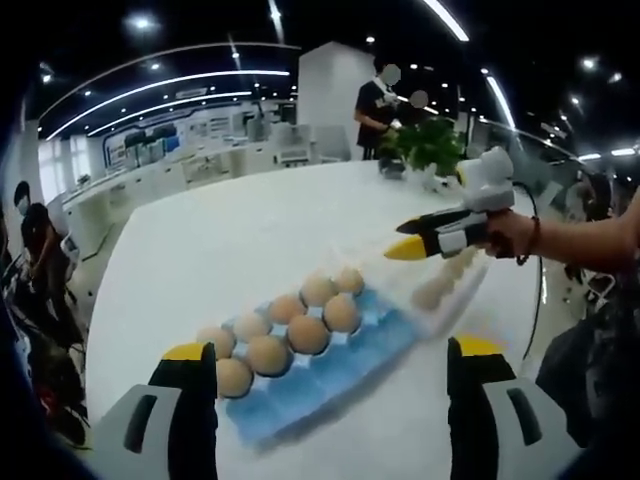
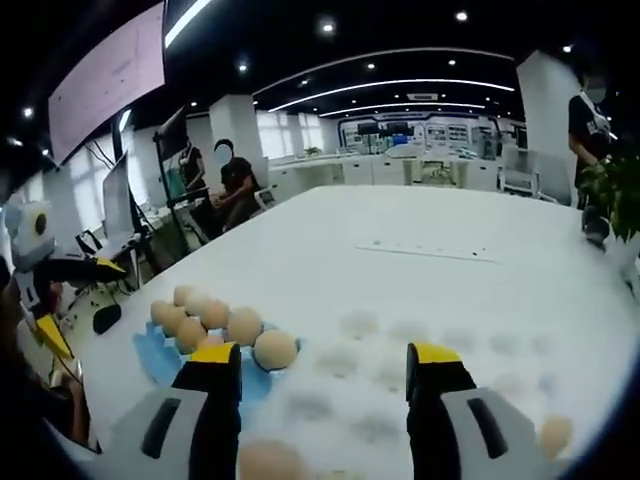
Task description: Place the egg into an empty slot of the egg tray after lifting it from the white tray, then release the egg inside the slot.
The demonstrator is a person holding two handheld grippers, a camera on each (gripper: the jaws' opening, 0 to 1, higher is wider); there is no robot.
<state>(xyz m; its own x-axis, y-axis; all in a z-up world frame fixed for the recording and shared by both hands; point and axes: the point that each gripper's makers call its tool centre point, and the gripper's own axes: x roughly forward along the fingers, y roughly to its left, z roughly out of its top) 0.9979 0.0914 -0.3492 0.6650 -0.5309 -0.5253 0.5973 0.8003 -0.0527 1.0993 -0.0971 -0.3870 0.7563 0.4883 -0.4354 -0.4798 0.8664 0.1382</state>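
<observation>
Bright ceiling light strips are glowing over an open office, and a wide white worktop (image 1: 250,240) is stretching out beneath both cameras. On it, in the left gripper view, a blue egg tray (image 1: 330,375) is lying with brown eggs (image 1: 308,334) filling most of its slots, while the row nearest the camera is showing bare blue cups. Just beyond it, a white tray (image 1: 455,290) is sitting with a few pale eggs on it.

The left gripper (image 1: 335,365) is hovering with its yellow-tipped jaws spread wide and nothing between them. The right gripper (image 1: 405,249) is reaching in from the right of that view, held by a hand (image 1: 510,235); its tips are pointing toward the white tray, and whether they are parted cannot be told there.

In the right gripper view, the right gripper (image 2: 325,365) is showing its jaws wide apart above the white tray (image 2: 420,370), with an egg (image 2: 268,462) low between them, untouched. A potted plant (image 1: 430,145) is standing at the far end of the worktop, and people are working at desks behind.
</observation>
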